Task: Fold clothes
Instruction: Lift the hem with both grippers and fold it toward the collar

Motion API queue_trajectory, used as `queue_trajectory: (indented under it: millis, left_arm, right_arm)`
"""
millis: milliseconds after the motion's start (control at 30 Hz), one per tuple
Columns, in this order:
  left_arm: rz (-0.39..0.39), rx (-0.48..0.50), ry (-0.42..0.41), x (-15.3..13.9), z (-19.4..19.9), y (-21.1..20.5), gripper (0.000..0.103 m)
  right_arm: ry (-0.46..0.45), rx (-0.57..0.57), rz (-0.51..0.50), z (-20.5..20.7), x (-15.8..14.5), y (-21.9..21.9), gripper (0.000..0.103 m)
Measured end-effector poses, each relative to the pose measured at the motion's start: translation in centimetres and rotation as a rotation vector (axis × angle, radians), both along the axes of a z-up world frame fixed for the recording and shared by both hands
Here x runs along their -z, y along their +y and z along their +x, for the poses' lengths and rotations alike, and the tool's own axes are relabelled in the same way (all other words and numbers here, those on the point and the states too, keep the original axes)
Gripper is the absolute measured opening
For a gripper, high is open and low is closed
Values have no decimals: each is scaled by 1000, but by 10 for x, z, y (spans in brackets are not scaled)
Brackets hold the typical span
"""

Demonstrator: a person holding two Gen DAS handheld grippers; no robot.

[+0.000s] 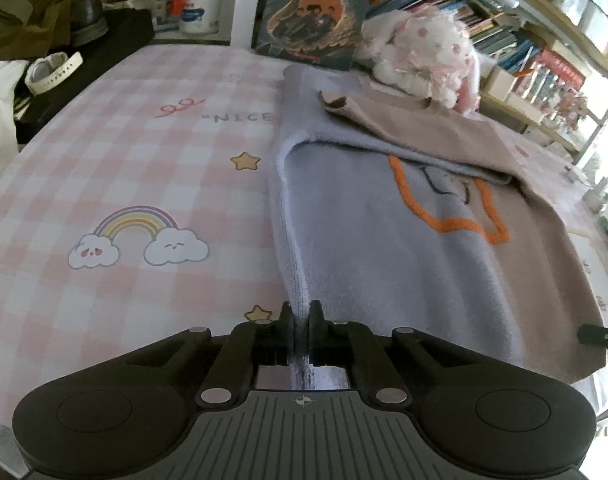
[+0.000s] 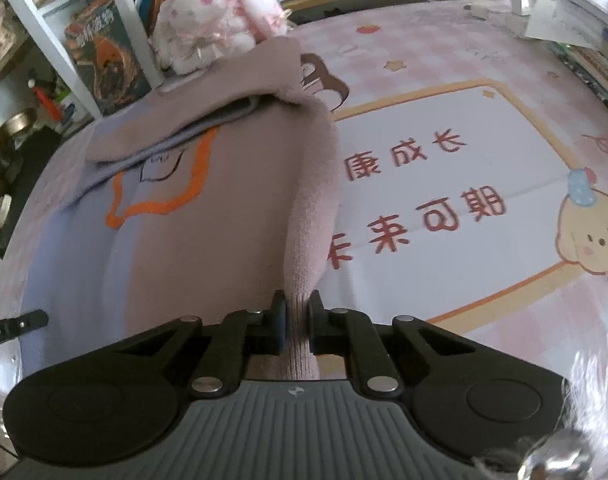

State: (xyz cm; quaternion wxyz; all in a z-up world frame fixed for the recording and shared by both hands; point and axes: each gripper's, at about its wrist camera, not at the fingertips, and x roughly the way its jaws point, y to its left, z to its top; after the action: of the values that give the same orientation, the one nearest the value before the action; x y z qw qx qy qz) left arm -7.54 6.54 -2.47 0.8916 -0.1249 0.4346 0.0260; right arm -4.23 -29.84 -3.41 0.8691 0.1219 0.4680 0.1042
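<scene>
A knit sweater [image 1: 384,248], half pale blue and half tan-pink with an orange outline on the chest, lies on the pink checked table cover [image 1: 136,168], sleeves folded across its upper part. My left gripper [image 1: 301,312] is shut on the ribbed hem at the sweater's blue left corner. In the right wrist view the sweater [image 2: 208,208] lies to the left, and my right gripper [image 2: 297,304] is shut on the ribbed hem at its pink right corner. The other gripper's tip shows at the edge of each view [image 1: 600,336] [image 2: 20,322].
A white and pink plush toy [image 1: 424,52] [image 2: 212,32] sits at the sweater's far end, next to an upright book [image 1: 312,12]. Bookshelves [image 1: 544,60] stand behind. A white watch [image 1: 52,72] and jars are far left. Papers [image 2: 564,12] lie far right.
</scene>
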Motion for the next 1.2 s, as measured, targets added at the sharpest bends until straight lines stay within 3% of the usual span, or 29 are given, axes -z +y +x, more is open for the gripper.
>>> queue_trajectory:
  millis: [867,1100,1200]
  left_arm:
    - [-103,-69,33,-1,-110,-40,5]
    - [-289,-162,-51,-23,-115,-21,5]
    - [-308,-155,-99,-34,-105,-17,4]
  right_arm:
    - [56,-23,70,-109,-7,-66,9]
    - [39,-3,262,-96,-33,-87,9]
    - [32,6,344,-90,-44,-96,9]
